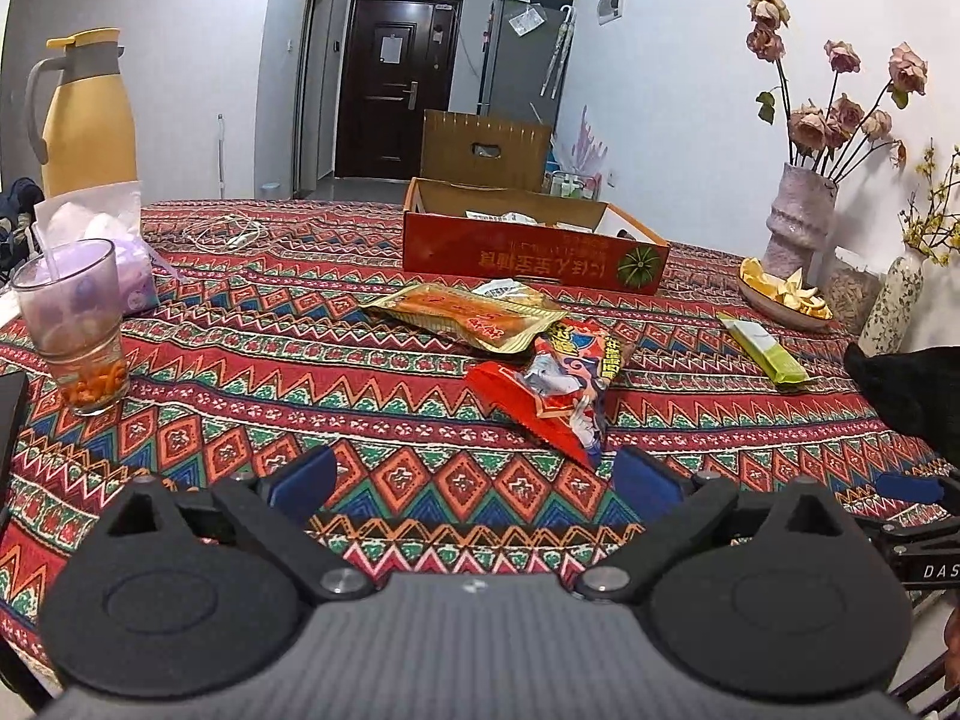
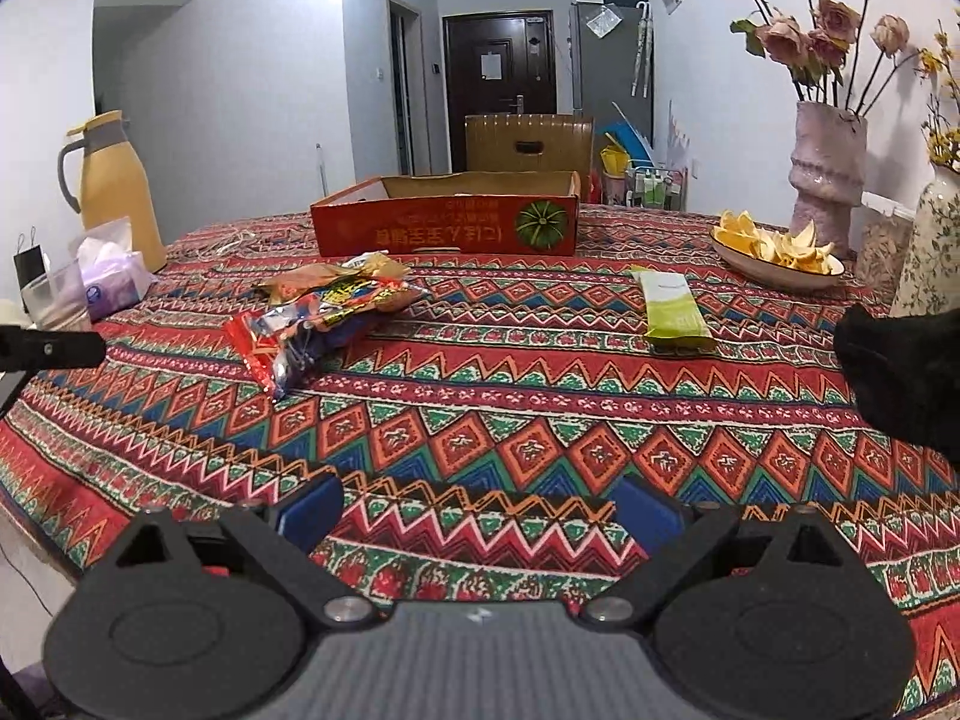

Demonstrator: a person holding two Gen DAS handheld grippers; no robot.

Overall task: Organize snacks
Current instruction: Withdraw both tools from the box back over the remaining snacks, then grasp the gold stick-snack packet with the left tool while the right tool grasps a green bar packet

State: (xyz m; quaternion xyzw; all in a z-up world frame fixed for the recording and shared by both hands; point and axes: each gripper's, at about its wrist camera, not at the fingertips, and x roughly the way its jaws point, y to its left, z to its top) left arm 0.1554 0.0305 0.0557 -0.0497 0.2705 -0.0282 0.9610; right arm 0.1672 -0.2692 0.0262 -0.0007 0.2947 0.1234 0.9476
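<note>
A red cardboard box stands open at the far middle of the patterned table, also in the right wrist view. In front of it lie a gold-edged orange snack packet, a red and blue snack packet overlapping it, and a green and white packet to the right. The right wrist view shows the red and blue packet at left and the green packet at right. My left gripper is open and empty, just short of the red packet. My right gripper is open and empty over bare cloth.
A glass cup with a straw, a tissue pack and a yellow thermos stand at the left. A bowl of orange peels, a pink vase of dried roses and a floral vase stand at the right. A white cable lies at the back.
</note>
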